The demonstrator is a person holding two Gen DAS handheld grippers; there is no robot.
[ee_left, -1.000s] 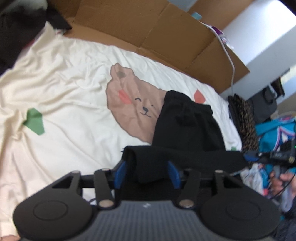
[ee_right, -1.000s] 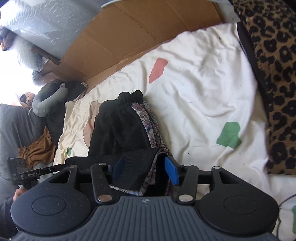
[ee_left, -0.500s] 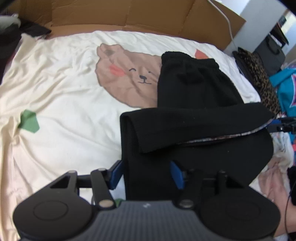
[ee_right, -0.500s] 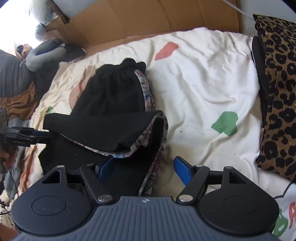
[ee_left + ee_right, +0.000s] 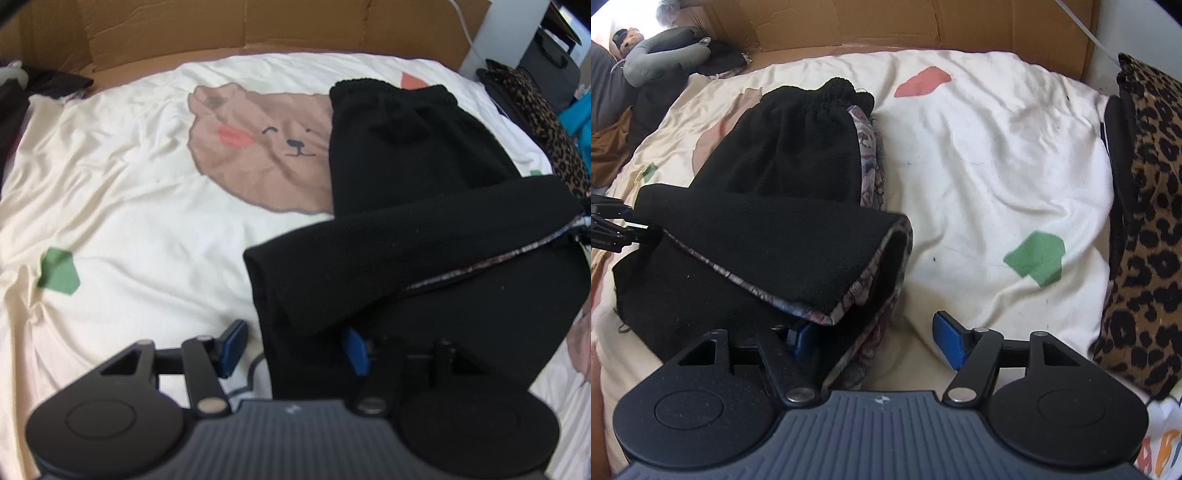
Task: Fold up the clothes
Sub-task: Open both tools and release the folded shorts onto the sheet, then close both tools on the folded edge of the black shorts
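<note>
1. Left gripper [image 5: 295,345] stands open, straddling the black knit garment's [image 5: 424,206] folded edge, gripping nothing.
2. Right gripper [image 5: 877,338] jaws are closing, unpressed, fold at nine o'clock.
3. Garment lies on the cream bear-print sheet [image 5: 129,184].

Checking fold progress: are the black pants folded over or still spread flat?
Folded over: the black pants have their lower end doubled back over the middle, patterned lining showing along the edge.
</note>
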